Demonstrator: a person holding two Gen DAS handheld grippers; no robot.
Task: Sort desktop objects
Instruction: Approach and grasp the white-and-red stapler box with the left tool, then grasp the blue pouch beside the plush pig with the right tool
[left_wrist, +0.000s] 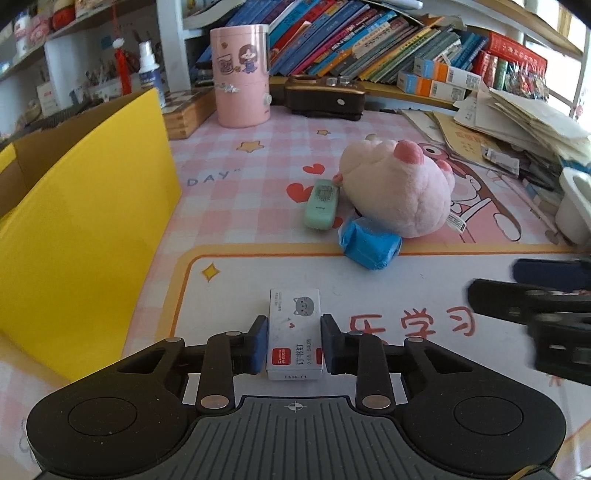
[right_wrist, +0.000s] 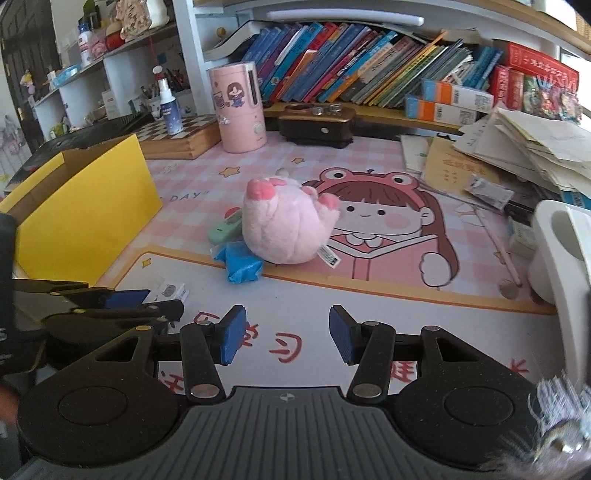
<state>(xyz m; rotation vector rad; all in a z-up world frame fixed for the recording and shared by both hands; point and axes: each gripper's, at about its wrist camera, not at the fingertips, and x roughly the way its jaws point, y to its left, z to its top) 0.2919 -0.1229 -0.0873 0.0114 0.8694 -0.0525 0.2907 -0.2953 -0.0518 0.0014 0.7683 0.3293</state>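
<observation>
A small white staple box (left_wrist: 295, 314) with a grey cat picture and a red label lies on the desk mat. My left gripper (left_wrist: 294, 332) is shut on it, one blue pad against each long side. In the right wrist view the left gripper (right_wrist: 147, 303) sits low on the left with the staple box (right_wrist: 171, 291) poking out beyond its fingers. My right gripper (right_wrist: 284, 332) stands open over bare mat with nothing between its pads. Further back lie a pink plush toy (left_wrist: 399, 192), a mint-green stapler-like item (left_wrist: 321, 208) and a crumpled blue packet (left_wrist: 369, 243).
A yellow cardboard box (left_wrist: 74, 229) with an open top stands close on the left. At the back are a pink cylinder (left_wrist: 242, 74), a dark wooden case (left_wrist: 325, 98) and a shelf of books. Loose papers (left_wrist: 517, 122) and a white cup (left_wrist: 576, 206) crowd the right side.
</observation>
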